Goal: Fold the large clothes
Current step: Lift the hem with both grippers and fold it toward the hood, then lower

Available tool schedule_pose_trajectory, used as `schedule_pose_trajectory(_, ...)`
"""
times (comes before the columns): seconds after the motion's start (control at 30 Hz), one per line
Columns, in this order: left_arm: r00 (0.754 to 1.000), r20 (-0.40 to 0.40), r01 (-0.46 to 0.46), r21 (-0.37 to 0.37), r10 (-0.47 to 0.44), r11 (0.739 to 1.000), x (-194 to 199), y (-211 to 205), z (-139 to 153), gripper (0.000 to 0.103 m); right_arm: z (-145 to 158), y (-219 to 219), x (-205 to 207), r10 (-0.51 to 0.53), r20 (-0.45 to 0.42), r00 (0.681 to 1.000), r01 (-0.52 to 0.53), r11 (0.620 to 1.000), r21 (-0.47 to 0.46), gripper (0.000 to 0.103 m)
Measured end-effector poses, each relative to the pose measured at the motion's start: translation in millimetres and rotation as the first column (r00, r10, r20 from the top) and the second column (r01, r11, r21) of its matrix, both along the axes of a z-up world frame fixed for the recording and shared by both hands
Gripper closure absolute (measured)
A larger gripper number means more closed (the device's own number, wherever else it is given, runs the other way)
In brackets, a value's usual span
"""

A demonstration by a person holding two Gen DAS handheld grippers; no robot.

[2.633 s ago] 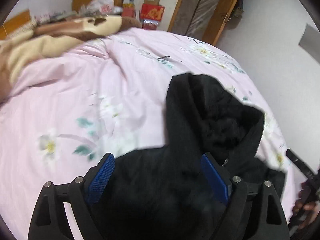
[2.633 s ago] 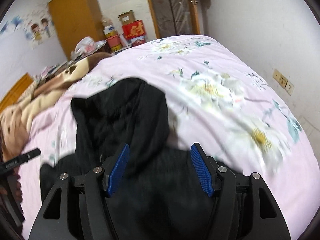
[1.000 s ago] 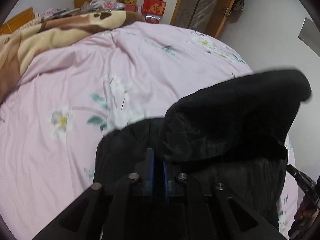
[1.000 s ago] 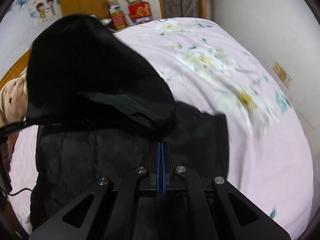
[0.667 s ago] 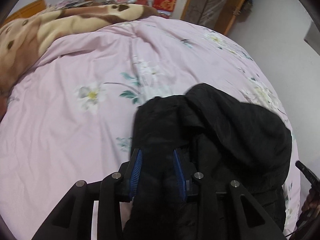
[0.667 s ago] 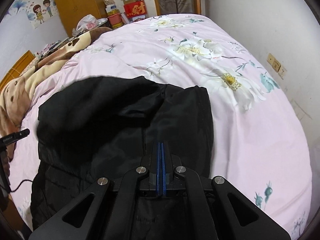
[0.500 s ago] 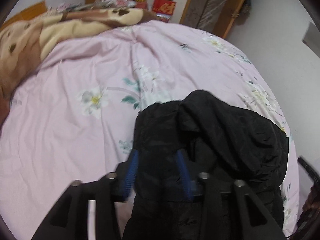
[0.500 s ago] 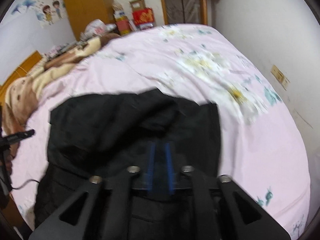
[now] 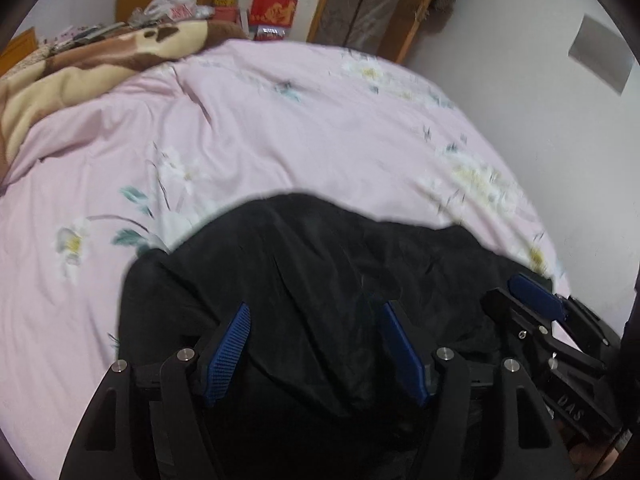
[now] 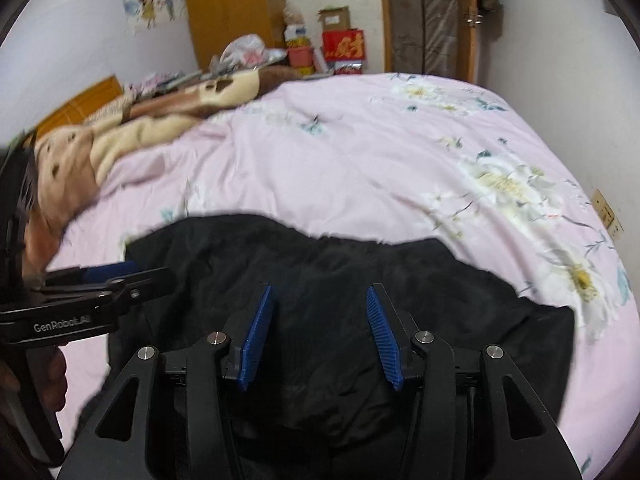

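Observation:
A large black jacket [image 9: 320, 264] lies on the pink floral bed cover [image 9: 248, 128], its hood folded down over the body. It also shows in the right wrist view [image 10: 340, 272]. My left gripper [image 9: 314, 312] is open and empty, just above the jacket's near part. My right gripper [image 10: 318, 296] is open and empty above the jacket too. The right gripper shows at the right edge of the left wrist view [image 9: 536, 292]. The left gripper shows at the left of the right wrist view [image 10: 108, 274].
A brown and cream blanket [image 10: 120, 136] is bunched at the bed's far left. Boxes and bags [image 10: 340, 46] stand by a wooden wardrobe [image 10: 228, 12] and door beyond the bed. A white wall [image 9: 540, 92] with a socket [image 10: 608, 216] runs along the right.
Both grippers were shut on the jacket and folded its hood down over the body. They have since let go, opened wide and pulled back a little.

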State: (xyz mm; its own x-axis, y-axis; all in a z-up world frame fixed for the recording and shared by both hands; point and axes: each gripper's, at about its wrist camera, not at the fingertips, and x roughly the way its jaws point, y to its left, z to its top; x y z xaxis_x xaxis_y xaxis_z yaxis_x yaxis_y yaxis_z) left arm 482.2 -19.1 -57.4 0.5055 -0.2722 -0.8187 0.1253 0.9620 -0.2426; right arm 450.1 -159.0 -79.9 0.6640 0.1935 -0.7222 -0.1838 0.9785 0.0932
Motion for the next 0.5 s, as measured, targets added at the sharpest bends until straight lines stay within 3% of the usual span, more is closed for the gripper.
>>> schedule_pose_trajectory(0.13, 0.999, 0.014, 0.041, 0.085, -0.043, 0.996, -5.4, -8.0, -28.2, 0.035, -29.9, -0.6, -6.0, 0.014, -0.025, 1.0, -0.015, 0.999, -0.044, 0.054)
schedule_pose_trajectory(0.27, 0.998, 0.013, 0.064, 0.12, -0.066, 0.991, -12.0, -12.2, -47.6, 0.035, -52.1, -0.3, -14.7, 0.018, -0.02, 1.0, -0.02, 0.997, -0.077, 0.053)
schedule_pose_trajectory(0.5, 0.997, -0.018, 0.076, 0.128, -0.074, 0.989, -15.7, -10.9, -71.6, 0.035, -74.9, 1.2, -11.1, -0.004, -0.086, 0.996, -0.003, 0.997, -0.081, 0.052)
